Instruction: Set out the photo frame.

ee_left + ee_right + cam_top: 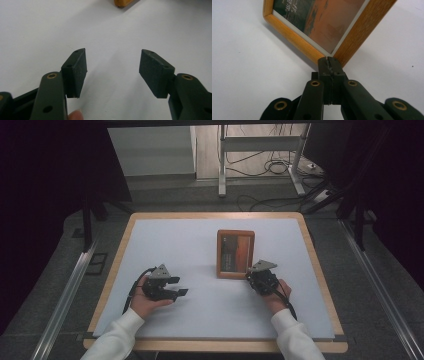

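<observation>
picture frame (235, 254): flat on the white mat (150, 245), centre-right, 12 o'clock of the right hand | right gripper (256, 274): jaws clenched on nothing, tips at the frame's near corner, likely prodding | left gripper (179, 286): released, empty, at 8 o'clock | progress: early, frame not yet lifted

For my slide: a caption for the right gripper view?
Shut right tool meets the near corner of the wooden picture frame on the white table.

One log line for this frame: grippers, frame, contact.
left gripper: open, nothing between jaws | right gripper: shut, tips at near corner of wooden picture frame | frame flat on white table
</observation>
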Action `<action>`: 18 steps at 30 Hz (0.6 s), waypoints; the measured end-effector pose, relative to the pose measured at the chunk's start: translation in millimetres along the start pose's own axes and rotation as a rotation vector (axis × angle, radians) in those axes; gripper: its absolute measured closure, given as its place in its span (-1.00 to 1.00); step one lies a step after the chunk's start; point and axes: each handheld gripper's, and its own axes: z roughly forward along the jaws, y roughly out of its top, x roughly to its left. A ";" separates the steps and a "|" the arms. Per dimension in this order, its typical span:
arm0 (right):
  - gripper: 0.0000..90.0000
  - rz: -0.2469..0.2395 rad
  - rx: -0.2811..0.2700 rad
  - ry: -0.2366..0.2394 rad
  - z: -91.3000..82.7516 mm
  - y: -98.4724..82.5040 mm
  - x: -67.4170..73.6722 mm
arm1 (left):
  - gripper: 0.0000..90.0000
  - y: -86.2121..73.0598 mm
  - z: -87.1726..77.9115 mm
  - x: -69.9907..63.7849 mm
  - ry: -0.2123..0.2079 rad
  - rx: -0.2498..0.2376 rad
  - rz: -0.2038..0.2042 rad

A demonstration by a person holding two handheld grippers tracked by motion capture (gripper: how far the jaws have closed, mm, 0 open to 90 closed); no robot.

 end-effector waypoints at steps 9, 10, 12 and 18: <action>1.00 0.005 -0.001 -0.003 0.0 -0.4 -1.4 | -0.14 -0.1 0.7 0.0 -0.001 0.000 -0.001; 0.99 0.006 -0.001 -0.003 -0.1 -0.4 -1.3 | -0.14 -0.1 0.8 0.1 -0.001 0.000 0.000; 0.99 0.006 0.000 -0.004 -0.3 -0.5 -1.1 | -0.14 0.0 0.4 0.1 -0.001 -0.001 -0.001; 0.99 0.006 -0.020 0.004 -7.5 0.7 1.1 | -0.14 0.1 -1.6 0.1 0.001 -0.007 -0.002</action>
